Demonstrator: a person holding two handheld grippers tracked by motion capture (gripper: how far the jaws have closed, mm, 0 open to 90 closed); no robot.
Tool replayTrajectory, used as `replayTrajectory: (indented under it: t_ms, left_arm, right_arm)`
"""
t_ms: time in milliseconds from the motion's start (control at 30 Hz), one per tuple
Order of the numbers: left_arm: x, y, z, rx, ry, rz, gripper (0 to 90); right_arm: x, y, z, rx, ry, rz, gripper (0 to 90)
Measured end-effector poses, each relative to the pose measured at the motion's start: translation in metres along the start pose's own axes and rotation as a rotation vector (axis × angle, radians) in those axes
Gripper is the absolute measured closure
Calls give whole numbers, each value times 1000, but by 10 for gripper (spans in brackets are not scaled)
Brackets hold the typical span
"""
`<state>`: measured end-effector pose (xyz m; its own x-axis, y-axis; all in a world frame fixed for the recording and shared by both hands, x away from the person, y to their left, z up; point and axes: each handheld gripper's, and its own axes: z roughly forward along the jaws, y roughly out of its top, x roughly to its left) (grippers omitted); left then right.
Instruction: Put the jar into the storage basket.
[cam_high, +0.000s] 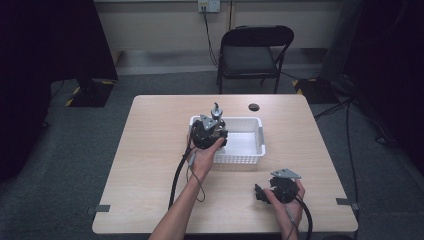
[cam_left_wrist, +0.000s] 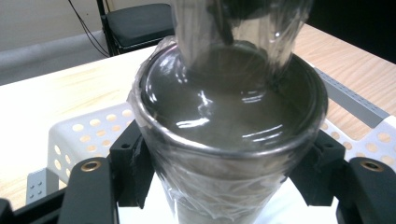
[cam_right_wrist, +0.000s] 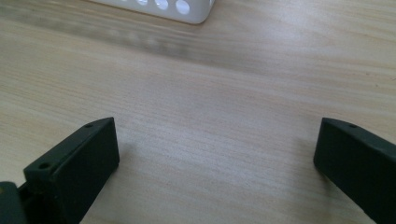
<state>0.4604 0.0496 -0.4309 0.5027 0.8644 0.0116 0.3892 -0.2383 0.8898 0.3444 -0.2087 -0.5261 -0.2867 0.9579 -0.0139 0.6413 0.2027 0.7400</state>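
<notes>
A shiny metal cup-shaped thing (cam_left_wrist: 229, 116) wrapped in clear film is held between the two black jaws of my left gripper (cam_left_wrist: 226, 172). In the high view the left gripper (cam_high: 210, 132) hangs over the left end of a white perforated basket (cam_high: 250, 120), and the metal thing's top (cam_high: 216, 110) sticks up beyond it. The basket's holed wall (cam_left_wrist: 79, 135) lies just behind the jaws. My right gripper (cam_high: 260, 194) rests low near the table's front right, jaws wide apart (cam_right_wrist: 215, 158) over bare wood. The basket's corner (cam_right_wrist: 177, 9) shows farther off.
The basket sits mid-table on a light wooden table (cam_high: 150, 165) with a round cable hole (cam_high: 254, 106) near the far edge. A black folding chair (cam_high: 255, 50) stands beyond the table. Dark equipment flanks both sides of the room.
</notes>
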Motion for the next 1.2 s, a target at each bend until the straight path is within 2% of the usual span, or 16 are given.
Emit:
replayTrajectory:
  t_ms: [433,467,567,700,767,933,1200]
  left_arm:
    - [1,2,0,18,-4,4,326]
    - [1,2,0,19,-5,-2,325]
    - [4,1,1,22,-39,-56,309]
    - [5,1,2,32,-60,-80,281]
    - [6,0,4,32,-71,-87,242]
    - [8,-1,5,19,-63,-122,145]
    - [5,2,3,-12,-37,-119,41]
  right_arm:
    - [0,0,0,0,0,0,0]
    - [0,0,0,0,0,0,0]
    - [0,0,0,0,0,0,0]
    - [0,0,0,0,0,0,0]
    - [0,0,0,0,0,0,0]
    - [0,0,0,0,0,0,0]
    - [0,0,0,0,0,0,0]
